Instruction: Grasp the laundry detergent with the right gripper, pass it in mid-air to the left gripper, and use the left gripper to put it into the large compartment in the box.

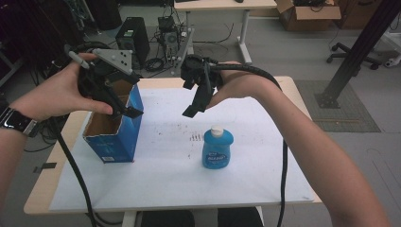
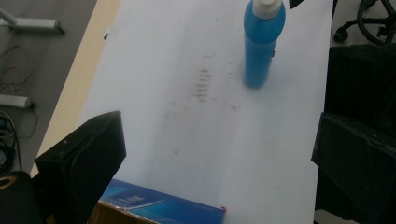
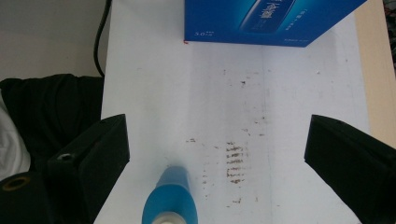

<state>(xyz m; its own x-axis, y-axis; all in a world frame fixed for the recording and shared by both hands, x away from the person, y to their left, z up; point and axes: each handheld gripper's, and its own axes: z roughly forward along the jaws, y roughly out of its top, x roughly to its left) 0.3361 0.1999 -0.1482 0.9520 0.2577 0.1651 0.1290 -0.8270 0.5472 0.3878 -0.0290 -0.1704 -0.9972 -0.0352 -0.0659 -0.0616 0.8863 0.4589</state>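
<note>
A blue bottle (image 1: pixel 217 149) with a white cap stands upright on the white-covered table (image 1: pixel 165 179), a little right of centre. An open-topped blue box (image 1: pixel 116 135) stands at the table's left. My left gripper (image 1: pixel 130 112) hangs over the box's right rim, jaws open with nothing between them. In the left gripper view the bottle (image 2: pixel 262 44) is far ahead and the box's edge (image 2: pixel 159 207) lies just below the left gripper (image 2: pixel 219 154). My right gripper (image 1: pixel 190 111) is held in the air behind the bottle, open and empty. Its own view looks down past the right gripper (image 3: pixel 217 149) at the bottle (image 3: pixel 172 198) and the box (image 3: pixel 266 21).
Dark smudges (image 1: pixel 195 137) mark the white sheet left of the bottle. On the floor beyond the table are a computer tower (image 1: pixel 132 35), tangled cables, another desk (image 1: pixel 227 5), a cardboard carton (image 1: pixel 307 14), an office chair base (image 1: pixel 352 54) and a slanted black post (image 1: pixel 359 47).
</note>
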